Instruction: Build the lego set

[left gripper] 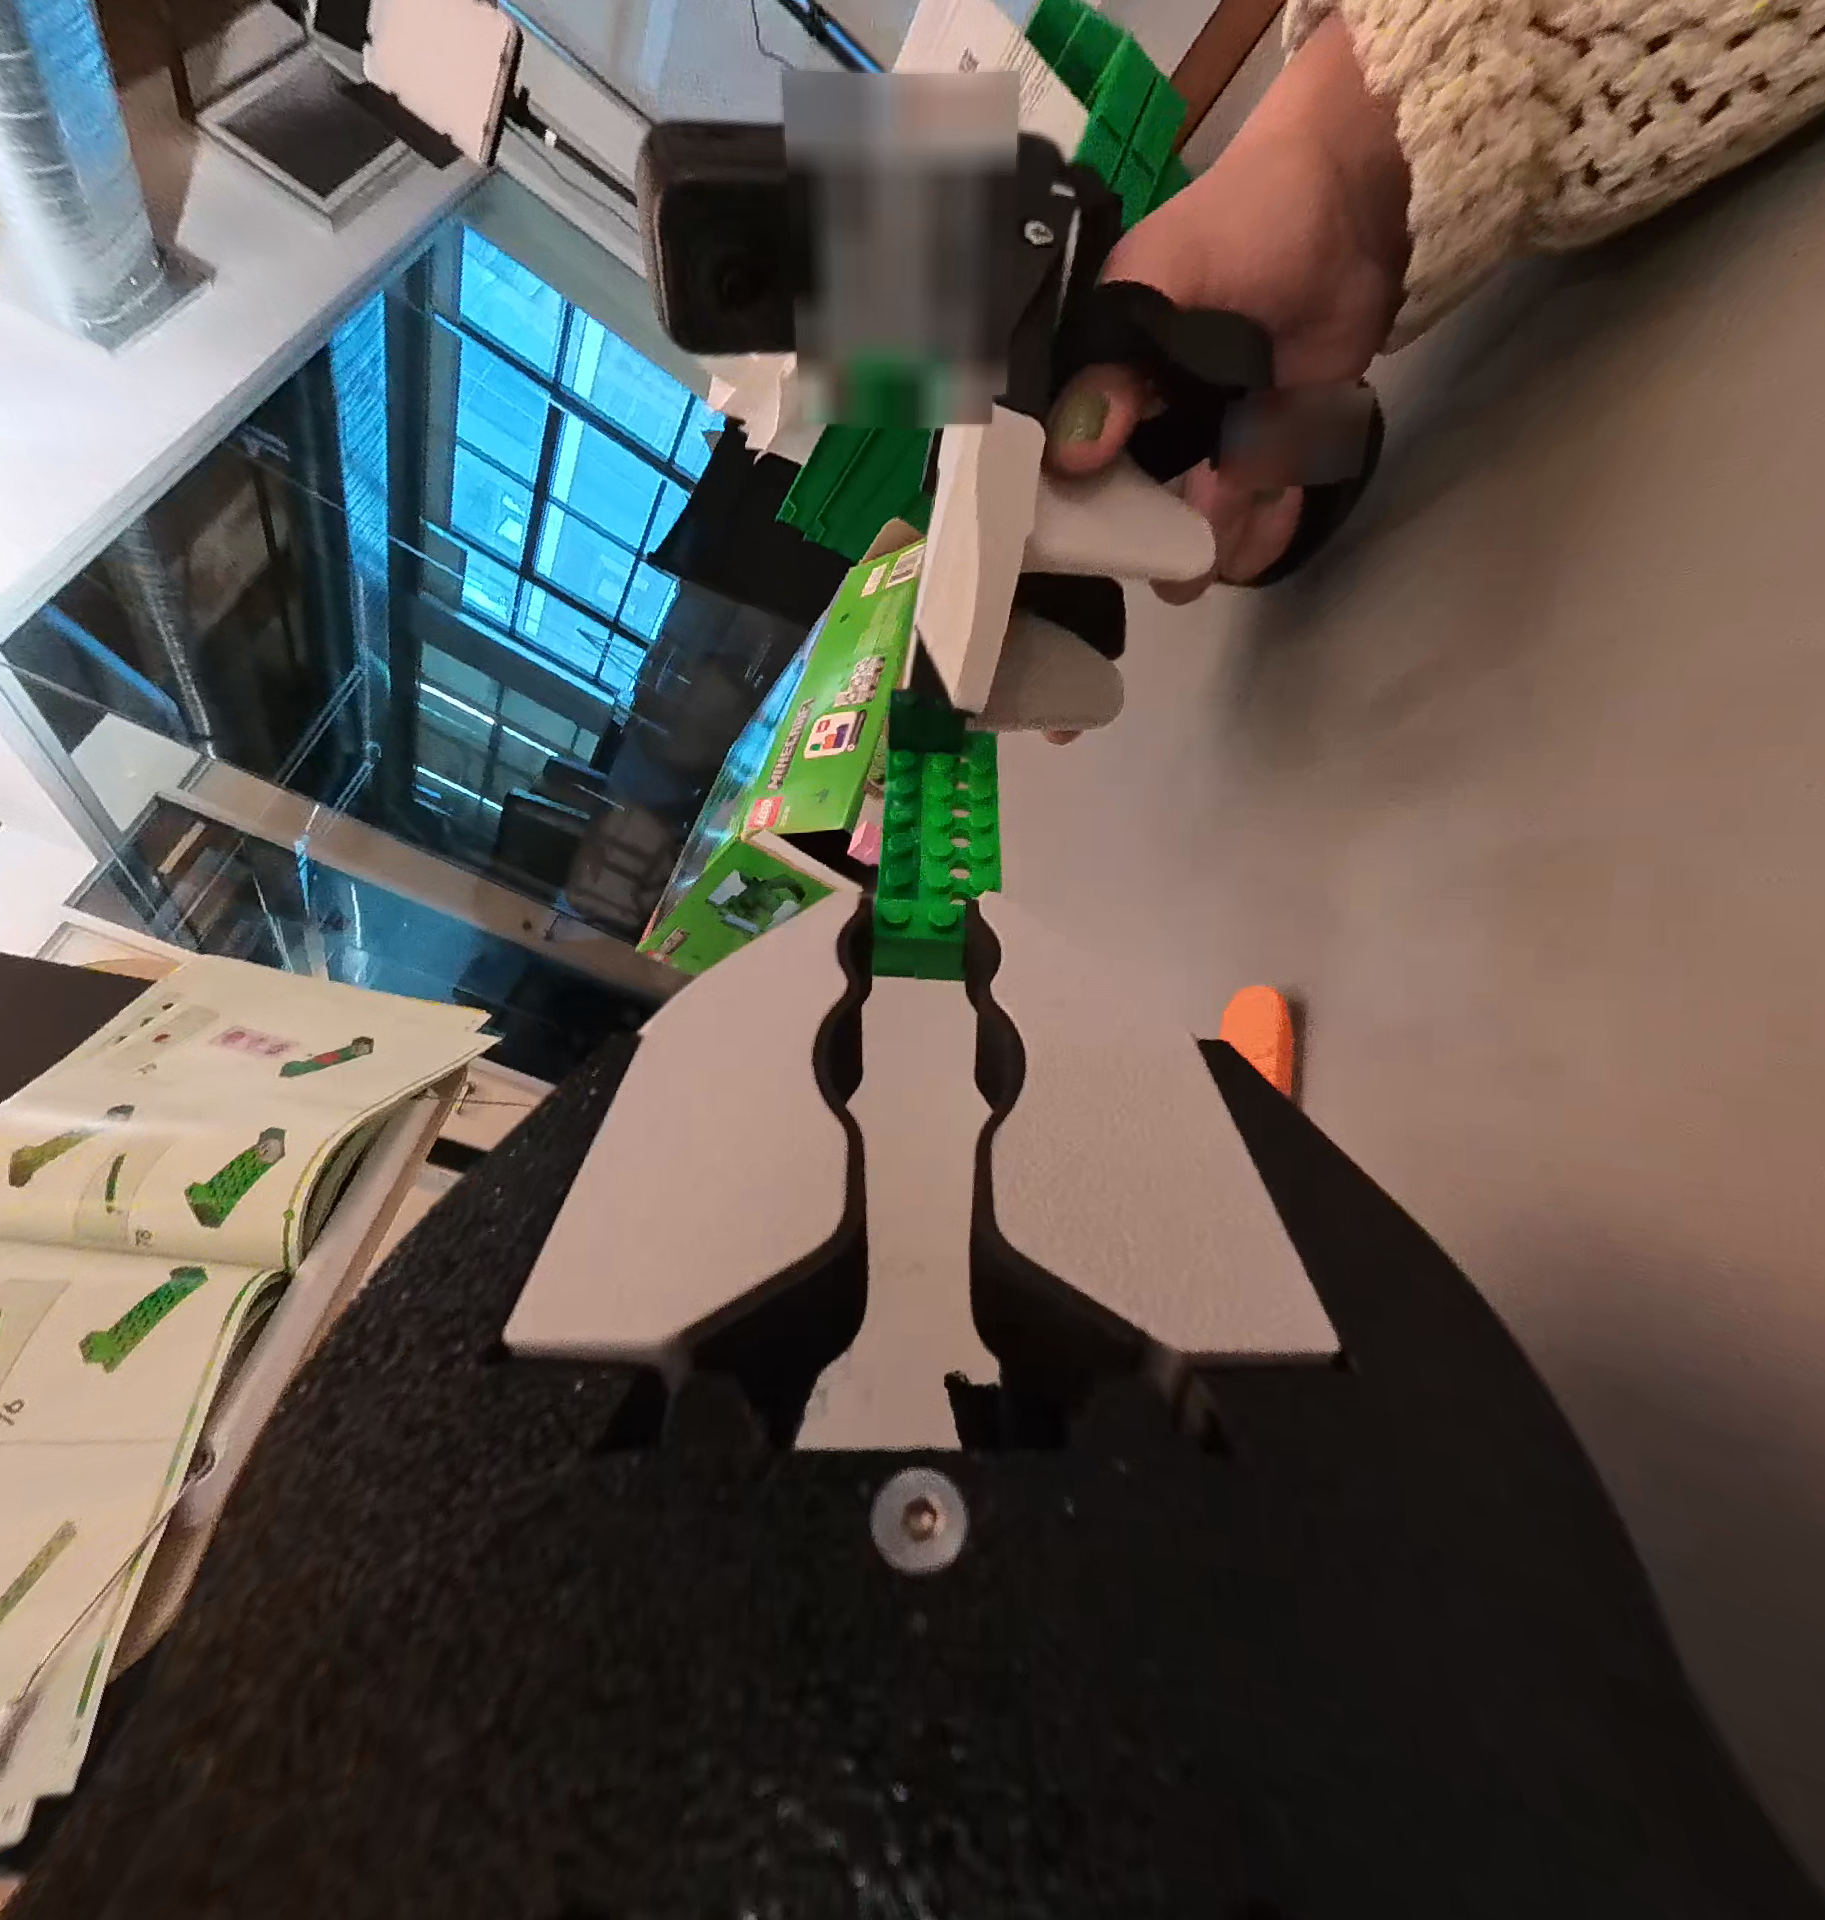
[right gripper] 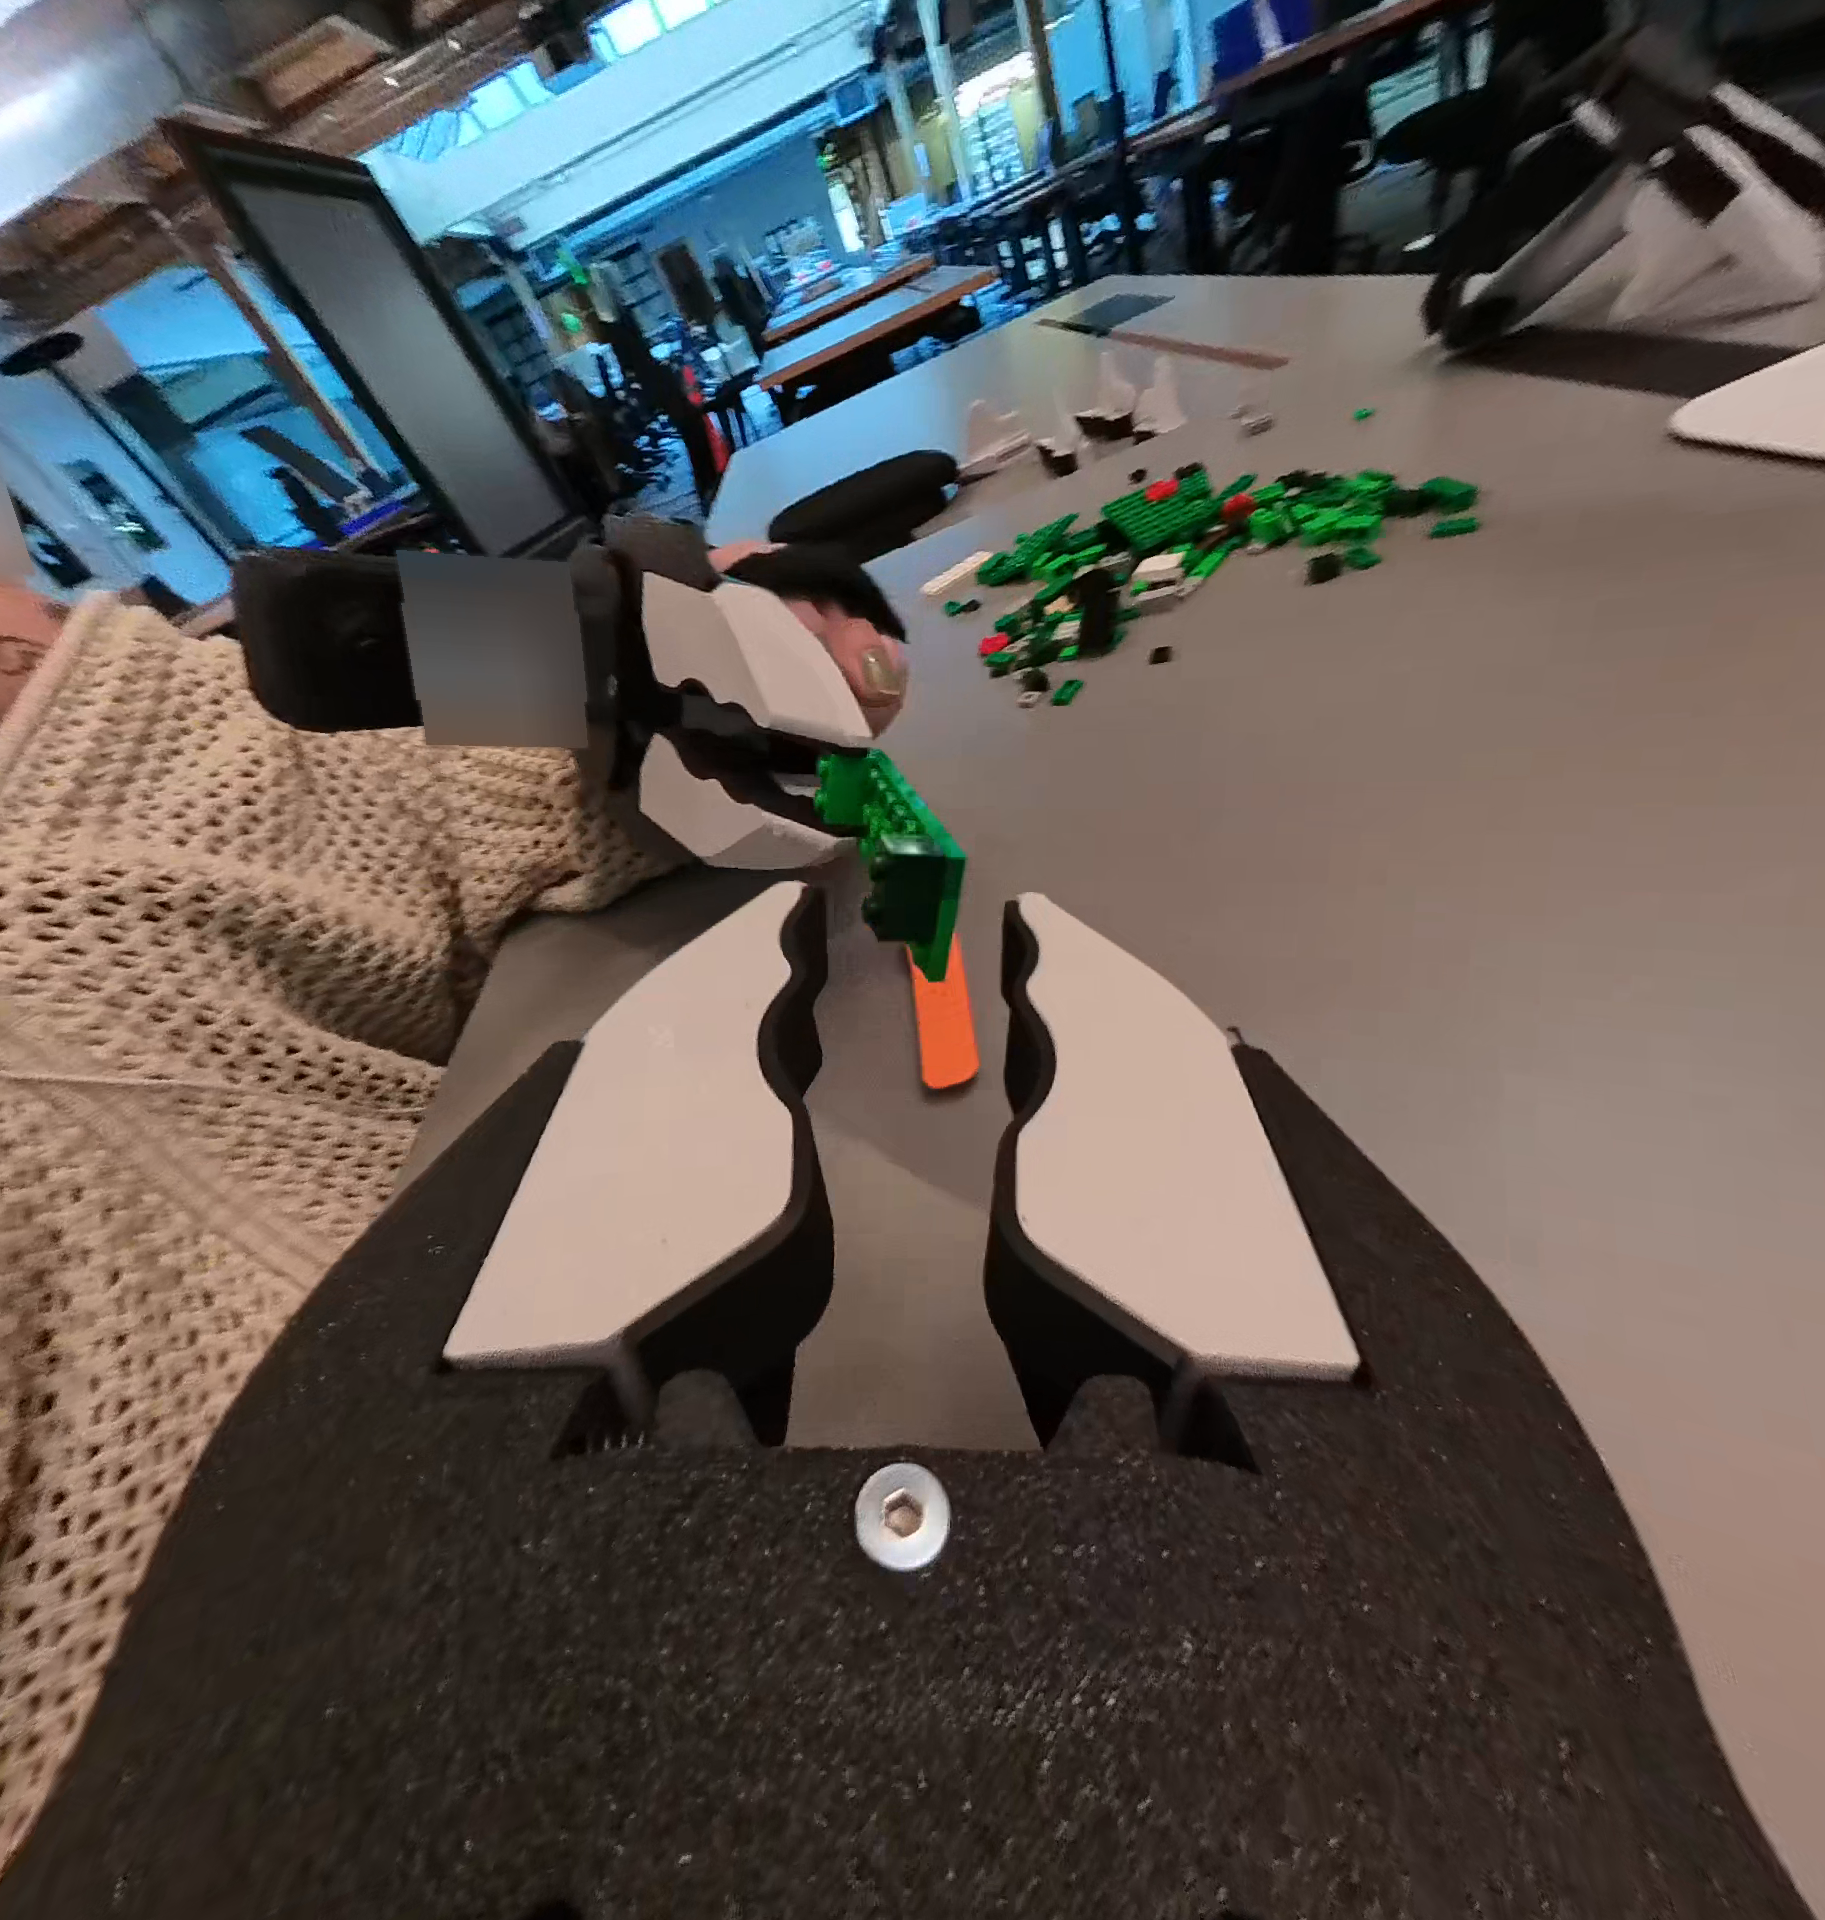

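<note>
My left gripper [left gripper: 918,925] is shut on one end of a long green lego assembly [left gripper: 939,821] and holds it above the grey table [left gripper: 1510,1039]. In the right wrist view the same assembly [right gripper: 903,842] sticks out of the left gripper [right gripper: 835,790] towards my right gripper [right gripper: 913,904]. The right gripper is open and empty, with its fingertips just short of the assembly's free end. A darker green brick [right gripper: 903,862] sits on that end. In the left wrist view the right gripper [left gripper: 1012,696] is at the far end of the assembly.
An orange brick separator [right gripper: 944,1023] lies on the table below the assembly. A pile of loose green bricks [right gripper: 1199,551] lies farther back. An open instruction booklet [left gripper: 160,1195] and the green set box [left gripper: 804,769] are to the left. A person's knit sleeve [right gripper: 160,935] is close. Spacing between my two grippers at the tips: around 4 cm.
</note>
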`<state>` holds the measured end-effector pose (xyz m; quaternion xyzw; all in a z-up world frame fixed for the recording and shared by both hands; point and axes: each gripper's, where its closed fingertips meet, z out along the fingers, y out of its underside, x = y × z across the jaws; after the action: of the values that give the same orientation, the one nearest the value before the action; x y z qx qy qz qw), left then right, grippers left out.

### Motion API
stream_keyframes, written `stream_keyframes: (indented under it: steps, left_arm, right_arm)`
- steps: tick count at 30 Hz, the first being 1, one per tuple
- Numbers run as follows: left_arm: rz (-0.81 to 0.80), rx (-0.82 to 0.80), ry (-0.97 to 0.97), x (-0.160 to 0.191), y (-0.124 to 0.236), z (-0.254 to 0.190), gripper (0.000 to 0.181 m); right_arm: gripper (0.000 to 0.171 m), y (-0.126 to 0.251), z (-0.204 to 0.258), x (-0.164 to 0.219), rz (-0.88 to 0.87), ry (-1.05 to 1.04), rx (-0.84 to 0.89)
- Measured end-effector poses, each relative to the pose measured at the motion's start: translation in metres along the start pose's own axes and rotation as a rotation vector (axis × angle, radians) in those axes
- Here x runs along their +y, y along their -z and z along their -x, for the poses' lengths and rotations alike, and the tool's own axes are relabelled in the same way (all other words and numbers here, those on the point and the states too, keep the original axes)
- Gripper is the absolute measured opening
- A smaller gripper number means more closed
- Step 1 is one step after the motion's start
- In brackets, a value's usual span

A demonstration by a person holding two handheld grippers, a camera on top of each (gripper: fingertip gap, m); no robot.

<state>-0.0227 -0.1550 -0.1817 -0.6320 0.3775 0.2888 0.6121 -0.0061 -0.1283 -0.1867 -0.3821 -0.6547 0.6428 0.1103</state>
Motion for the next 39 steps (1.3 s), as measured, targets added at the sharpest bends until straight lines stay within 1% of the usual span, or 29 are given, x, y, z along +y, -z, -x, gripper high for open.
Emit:
stream_keyframes:
  steps: [4,6,8,10,12,16,19,21,24,27,29,33,39]
  left_arm:
    - [-0.014,0.009,-0.022,-0.002,0.001,-0.003,0.016]
    - [-0.017,0.002,-0.017,-0.002,0.001,-0.003,0.017]
    - [-0.008,-0.01,0.01,-0.001,-0.001,-0.001,0.036]
    - [0.02,-0.03,0.026,0.003,-0.003,0.003,0.051]
    - [0.033,-0.015,0.032,0.006,-0.005,0.0,0.056]
    - [0.061,-0.002,0.006,0.011,-0.009,-0.006,0.056]
    - [0.097,-0.041,0.004,0.017,-0.01,-0.002,0.054]
    - [0.171,-0.117,0.031,0.029,-0.01,0.009,0.053]
    - [0.238,-0.168,0.191,0.048,-0.007,0.019,0.055]
    - [0.28,-0.17,0.34,0.064,-0.005,0.024,0.059]
    - [0.272,-0.163,0.379,0.066,-0.005,0.025,0.059]
    - [0.227,-0.158,0.326,0.055,-0.005,0.024,0.06]
    - [0.18,-0.11,0.289,0.039,-0.01,0.009,0.06]
  right_arm:
    - [0.016,-0.001,0.005,0.005,0.026,-0.005,-0.043]
    - [0.016,-0.001,0.005,0.004,0.023,0.0,-0.044]
    - [0.015,0.001,0.005,0.002,0.012,0.015,-0.038]
    - [0.015,0.002,0.004,0.001,0.003,0.022,-0.029]
    - [0.015,0.003,0.004,-0.001,-0.009,0.024,-0.026]
    - [0.015,0.006,0.0,-0.008,-0.063,0.039,0.001]
    - [0.015,0.012,-0.009,-0.016,-0.123,0.086,0.091]
    - [0.015,0.022,-0.02,-0.025,-0.181,0.146,0.209]
    - [0.015,0.044,-0.039,-0.04,-0.313,0.231,0.437]
    - [0.015,0.053,-0.042,-0.046,-0.395,0.235,0.514]
    - [0.015,0.047,-0.037,-0.045,-0.398,0.225,0.483]
    - [0.015,0.026,-0.022,-0.042,-0.365,0.189,0.356]
    - [0.015,0.003,-0.013,-0.044,-0.368,0.181,0.304]
